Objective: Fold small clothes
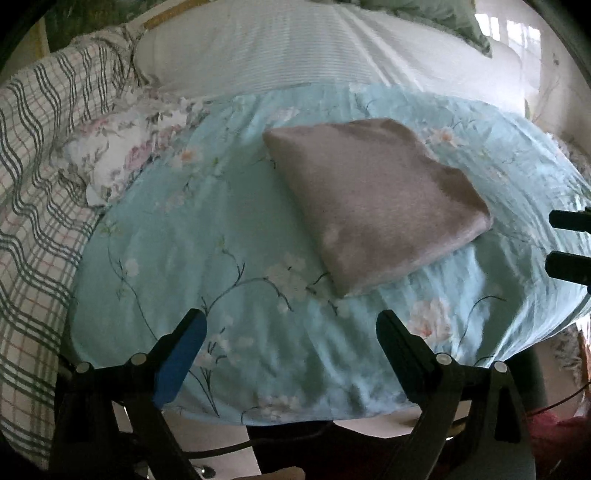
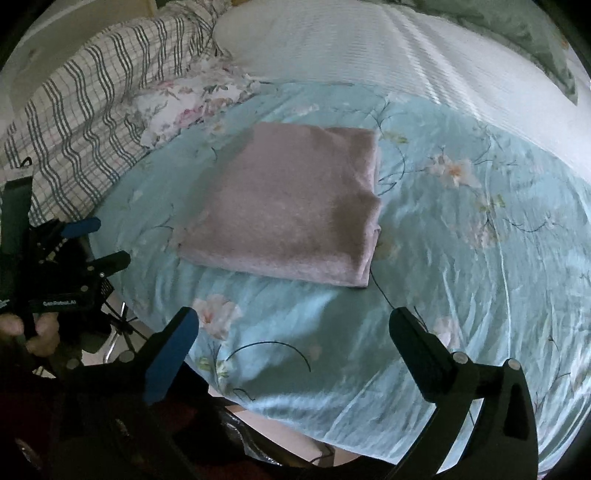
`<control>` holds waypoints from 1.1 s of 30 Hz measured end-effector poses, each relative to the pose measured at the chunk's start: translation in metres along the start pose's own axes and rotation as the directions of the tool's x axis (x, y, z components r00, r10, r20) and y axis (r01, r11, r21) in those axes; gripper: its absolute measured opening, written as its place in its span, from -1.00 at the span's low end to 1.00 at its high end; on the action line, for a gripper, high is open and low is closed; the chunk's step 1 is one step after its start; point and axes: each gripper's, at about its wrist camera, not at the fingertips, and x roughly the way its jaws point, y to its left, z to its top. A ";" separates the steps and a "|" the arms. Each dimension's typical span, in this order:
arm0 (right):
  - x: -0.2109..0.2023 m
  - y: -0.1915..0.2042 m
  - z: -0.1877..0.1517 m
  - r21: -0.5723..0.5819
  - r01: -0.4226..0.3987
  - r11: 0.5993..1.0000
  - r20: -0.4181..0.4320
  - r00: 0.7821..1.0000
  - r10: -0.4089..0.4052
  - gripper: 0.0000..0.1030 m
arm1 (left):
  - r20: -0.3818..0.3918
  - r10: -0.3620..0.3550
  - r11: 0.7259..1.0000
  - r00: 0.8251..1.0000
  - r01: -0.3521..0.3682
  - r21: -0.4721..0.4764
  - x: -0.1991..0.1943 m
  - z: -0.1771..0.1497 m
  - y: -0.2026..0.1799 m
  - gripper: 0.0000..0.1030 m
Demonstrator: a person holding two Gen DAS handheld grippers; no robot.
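A mauve-grey garment (image 1: 373, 199) lies folded into a neat rectangle on the light blue floral sheet (image 1: 221, 236); it also shows in the right wrist view (image 2: 291, 206). My left gripper (image 1: 290, 325) is open and empty, held above the sheet's near edge, short of the garment. My right gripper (image 2: 293, 325) is open and empty, also near the front edge, apart from the garment. The right gripper's fingertips (image 1: 569, 219) show at the right edge of the left wrist view. The left gripper (image 2: 99, 240) shows at the left of the right wrist view.
A plaid blanket (image 1: 40, 184) and a floral pillow (image 1: 114, 155) lie at the left. White striped bedding (image 1: 295, 48) spreads behind, with a green pillow (image 1: 436, 18) at the far back. The bed's front edge drops to the floor below the grippers.
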 end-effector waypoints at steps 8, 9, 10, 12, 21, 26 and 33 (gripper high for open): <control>0.024 0.000 -0.003 0.029 -0.015 0.999 -0.052 0.999 0.016 0.99 | -0.026 0.008 1.000 1.000 -0.008 0.001 0.011 -0.007 -0.004 0.82; 0.025 0.000 -0.001 0.026 -0.017 1.000 -0.050 0.999 0.018 0.99 | -0.025 0.008 1.000 1.000 -0.008 0.001 0.011 -0.006 -0.004 0.82; 0.026 0.001 0.000 0.024 -0.017 1.000 -0.048 0.999 0.018 0.99 | -0.024 0.007 1.000 1.000 -0.007 -0.001 0.012 -0.005 -0.004 0.82; 0.027 0.001 0.002 0.024 -0.016 1.000 -0.044 0.999 0.017 0.99 | -0.022 0.003 1.000 1.000 -0.003 -0.011 0.014 -0.002 -0.002 0.82; 0.033 -0.001 0.016 0.028 -0.019 0.999 -0.039 0.999 0.020 0.99 | -0.013 0.006 0.999 1.000 -0.006 -0.033 0.018 0.017 0.002 0.82; 0.028 0.002 0.019 0.007 -0.026 1.000 -0.033 0.999 0.026 0.99 | -0.004 0.007 1.000 1.000 -0.007 -0.025 0.013 0.020 0.001 0.82; 0.023 0.000 0.023 0.006 -0.028 1.000 -0.023 0.999 0.028 0.99 | -0.002 0.011 1.000 1.000 -0.011 -0.026 0.009 0.021 -0.004 0.82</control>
